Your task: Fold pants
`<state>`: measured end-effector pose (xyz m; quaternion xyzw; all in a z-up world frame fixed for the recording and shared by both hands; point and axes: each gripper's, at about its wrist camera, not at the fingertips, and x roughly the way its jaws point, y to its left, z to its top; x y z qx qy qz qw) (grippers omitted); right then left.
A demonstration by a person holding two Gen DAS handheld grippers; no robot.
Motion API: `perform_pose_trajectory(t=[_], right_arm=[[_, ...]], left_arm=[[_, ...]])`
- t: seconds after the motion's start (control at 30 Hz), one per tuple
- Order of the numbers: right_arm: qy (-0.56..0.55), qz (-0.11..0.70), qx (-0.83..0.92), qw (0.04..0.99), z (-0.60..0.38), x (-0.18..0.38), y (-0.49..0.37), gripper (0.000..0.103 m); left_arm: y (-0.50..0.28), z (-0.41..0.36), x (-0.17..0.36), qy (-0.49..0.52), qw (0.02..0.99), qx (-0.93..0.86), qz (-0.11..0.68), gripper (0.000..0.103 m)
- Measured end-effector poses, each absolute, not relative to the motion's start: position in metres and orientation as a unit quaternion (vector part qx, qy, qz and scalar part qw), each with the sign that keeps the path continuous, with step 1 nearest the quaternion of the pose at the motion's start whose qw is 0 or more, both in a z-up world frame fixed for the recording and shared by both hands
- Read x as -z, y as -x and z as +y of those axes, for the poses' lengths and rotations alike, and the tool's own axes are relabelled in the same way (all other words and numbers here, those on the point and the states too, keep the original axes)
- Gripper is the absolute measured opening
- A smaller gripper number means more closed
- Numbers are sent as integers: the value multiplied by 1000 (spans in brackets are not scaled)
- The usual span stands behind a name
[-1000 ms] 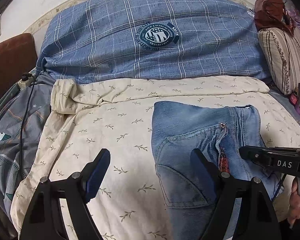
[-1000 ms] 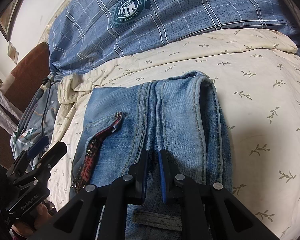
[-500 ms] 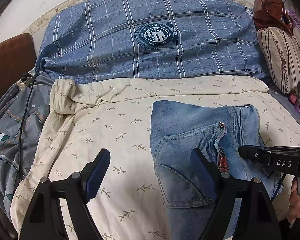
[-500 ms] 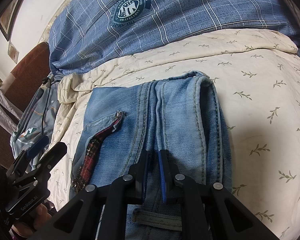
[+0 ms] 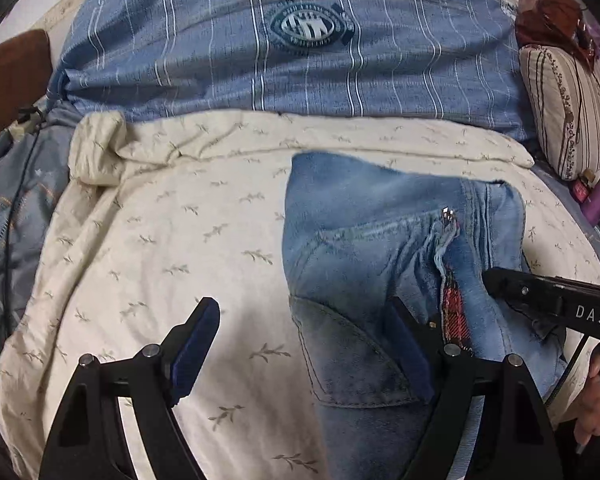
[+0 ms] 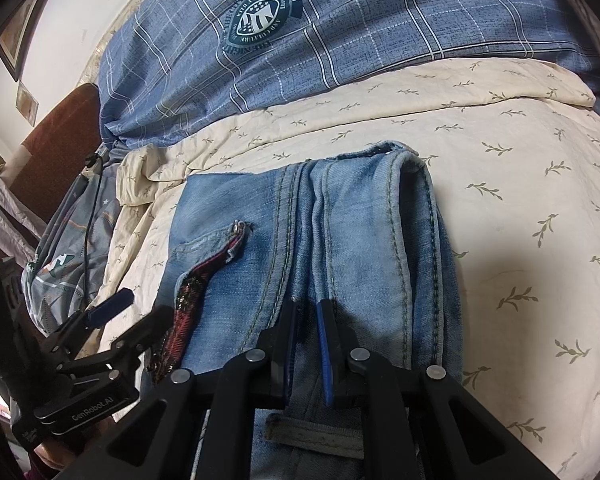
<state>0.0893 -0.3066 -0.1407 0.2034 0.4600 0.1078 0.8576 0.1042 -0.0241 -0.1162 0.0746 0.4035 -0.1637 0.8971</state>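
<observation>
The light blue jeans point(image 5: 364, 240) lie folded on the cream leaf-print sheet point(image 5: 172, 240), back pocket and a red plaid pocket lining showing. My left gripper point(image 5: 304, 332) is open, low over the sheet, its right finger over the jeans' left edge. In the right wrist view the jeans point(image 6: 340, 232) lie lengthwise; my right gripper point(image 6: 306, 320) is nearly closed on a fold of denim near the waistband. The left gripper point(image 6: 128, 316) shows at lower left there, and the right gripper point(image 5: 488, 280) at right in the left wrist view.
A blue plaid duvet point(image 5: 284, 60) with a round crest is heaped along the back of the bed. A striped pillow point(image 5: 568, 108) lies at the back right. A grey-blue blanket point(image 5: 4, 220) with a black cable hangs at the left edge. A brown headboard point(image 6: 56, 128) stands at left.
The left gripper has moved forward and lower toward the jeans, so the view is closer and blurred. The right gripper stays closed on the denim and has barely moved.
</observation>
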Motion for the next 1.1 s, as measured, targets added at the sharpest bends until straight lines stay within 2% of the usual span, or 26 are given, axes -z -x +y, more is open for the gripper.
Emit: perform_pose_trajectory(t=[0.2,0.33,0.43,0.57,0.63,0.7,0.73,0.83,1.1], right_arm=[[-177,410,-87,890,-304,117,-87,13],[-177,359,-79,913,-307,97,-96,13],[-186,373,-67,907,-309,102,-112,13],[-176,392,-52,901,-309,112,-131,13],[-181,401,-54,896,-308,121,-138,13],[-196,403,-62,892,-309,125,-141,13],[-209,404,-67,888,-314,128,-141,13],[-228,404,-74,883,-318,129,-137,13],[-185,384,-98,899,-310,109,-89,14]], left_arm=[[-121,-21,92,-62,919,140,363,84],[-159,-28,99,-55,911,131,387,84],[-183,-35,119,-49,893,129,428,84],[-194,-44,127,-64,891,126,432,84],[-198,-48,132,-83,889,125,433,87],[-200,-50,138,-98,890,116,431,96],[-201,-50,140,-100,889,115,432,96],[-198,-48,135,-95,890,113,432,96],[-155,-25,105,-80,904,130,399,96]])
